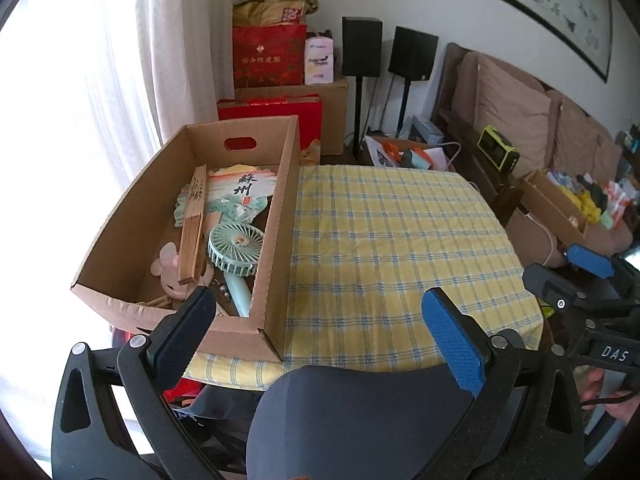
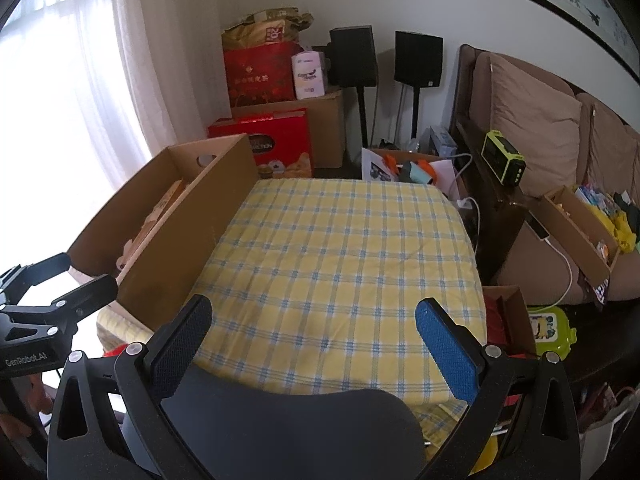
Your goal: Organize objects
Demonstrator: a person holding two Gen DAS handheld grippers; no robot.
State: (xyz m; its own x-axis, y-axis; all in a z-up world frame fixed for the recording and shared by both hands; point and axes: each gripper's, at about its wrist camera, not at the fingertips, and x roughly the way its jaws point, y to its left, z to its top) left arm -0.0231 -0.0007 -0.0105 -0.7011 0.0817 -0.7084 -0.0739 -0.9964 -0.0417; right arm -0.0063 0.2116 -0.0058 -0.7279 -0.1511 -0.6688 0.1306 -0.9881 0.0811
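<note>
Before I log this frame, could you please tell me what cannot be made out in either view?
- Cardboard box contents: right wrist view, near wall hides the fans.
- Items under the folding fan and green handheld fan: left wrist view, overlapped.
- Small box on the sofa: contents too small.
- Wall painting: cut off by the edge.

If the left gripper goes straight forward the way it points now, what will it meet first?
Probably the yellow checked tablecloth: the open left gripper points over the table's near edge, right of the cardboard box. The box's near corner lies close to its left finger, but depth is unclear.
</note>
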